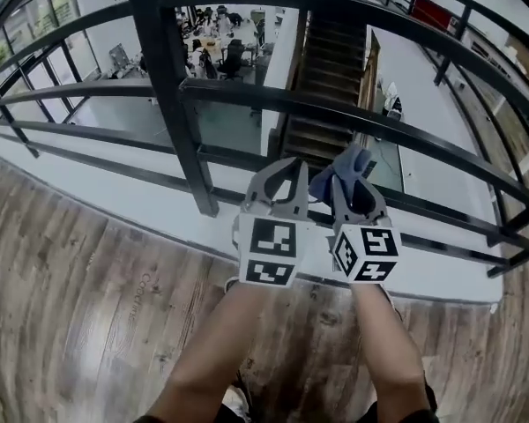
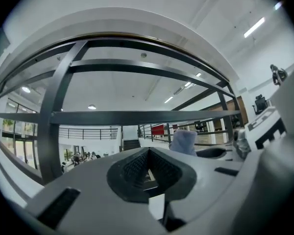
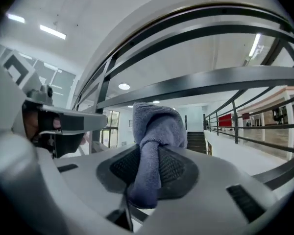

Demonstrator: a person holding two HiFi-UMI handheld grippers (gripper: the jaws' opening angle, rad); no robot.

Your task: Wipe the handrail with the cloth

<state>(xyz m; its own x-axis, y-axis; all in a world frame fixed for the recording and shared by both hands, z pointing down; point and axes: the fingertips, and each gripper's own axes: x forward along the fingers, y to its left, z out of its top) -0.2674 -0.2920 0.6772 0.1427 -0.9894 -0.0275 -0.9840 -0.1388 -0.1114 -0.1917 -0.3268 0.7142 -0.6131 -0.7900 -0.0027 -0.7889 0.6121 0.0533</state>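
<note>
At the upper left of the head view are big windows [image 1: 35, 16]. Below them, at the lower left, is a brown wooden floor [image 1: 88, 298] with a white edge. The black handrail [image 1: 335, 3] curves across the whole top, with more black bars under it and a thick post [image 1: 172, 95] left of the middle. Through the bars, far down, is a room with desks and chairs [image 1: 216, 47].

In the middle, the left gripper [image 1: 285, 173] points at the bars. Its jaws are pressed together with nothing in them. Dark stairs [image 1: 331, 69] go down behind it.

Just to the right, the right gripper [image 1: 353, 190] is squeezed tight on the cloth [image 1: 344, 167]. The cloth is blue-grey, soft and bunched up, poking out above the jaws. It is close to a lower bar; I cannot tell if it touches.
</note>
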